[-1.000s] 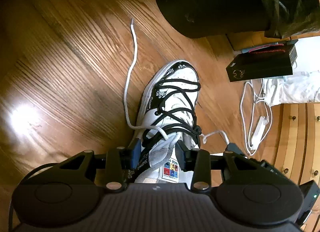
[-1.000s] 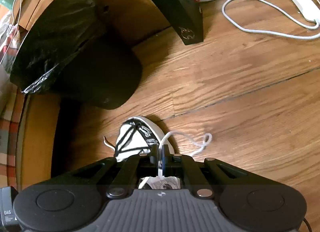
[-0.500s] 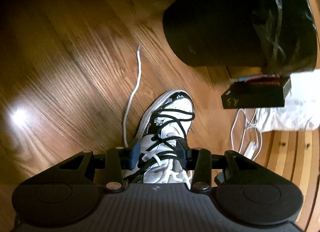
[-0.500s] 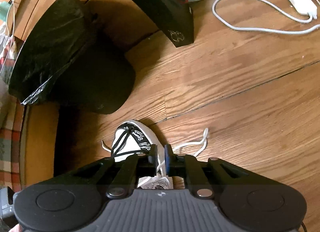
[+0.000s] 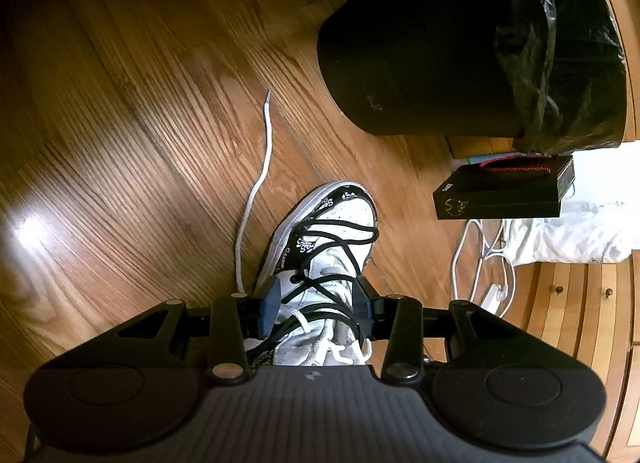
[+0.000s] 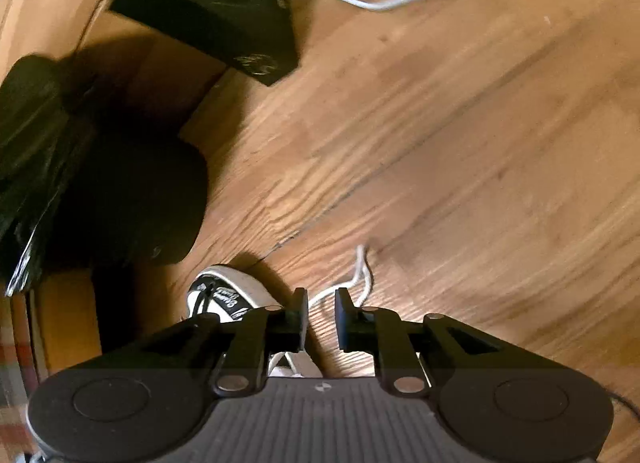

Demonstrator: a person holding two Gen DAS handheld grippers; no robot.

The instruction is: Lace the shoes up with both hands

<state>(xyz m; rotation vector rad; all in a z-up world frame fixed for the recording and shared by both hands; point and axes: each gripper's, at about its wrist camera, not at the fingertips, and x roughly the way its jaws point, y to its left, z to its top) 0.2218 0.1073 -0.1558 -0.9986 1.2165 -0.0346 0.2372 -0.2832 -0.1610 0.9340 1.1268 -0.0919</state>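
Observation:
A white shoe (image 5: 344, 219) with black print and black laces stands on the wooden floor. My left gripper (image 5: 316, 307) holds it by the laced upper, one finger pressed on each side. One end of the white lace (image 5: 260, 167) trails across the floor left of the shoe. In the right wrist view only the shoe's toe (image 6: 224, 295) shows, left of my right gripper (image 6: 322, 315). Its jaws are opening. The other end of the white lace (image 6: 360, 275) runs loose through the gap and touches neither pad.
A black bin (image 5: 440, 43) lined with a black bag stands just beyond the shoe. Right of it lie a black box (image 5: 500, 195), a white cable (image 5: 480, 263) and a white bag (image 5: 580, 235). Wooden drawers (image 5: 580, 323) fill the right edge.
My right gripper was shut on the white lace and has let it go, its jaws spreading while it sank and rolled. The left gripper tilted slightly and still grips the shoe.

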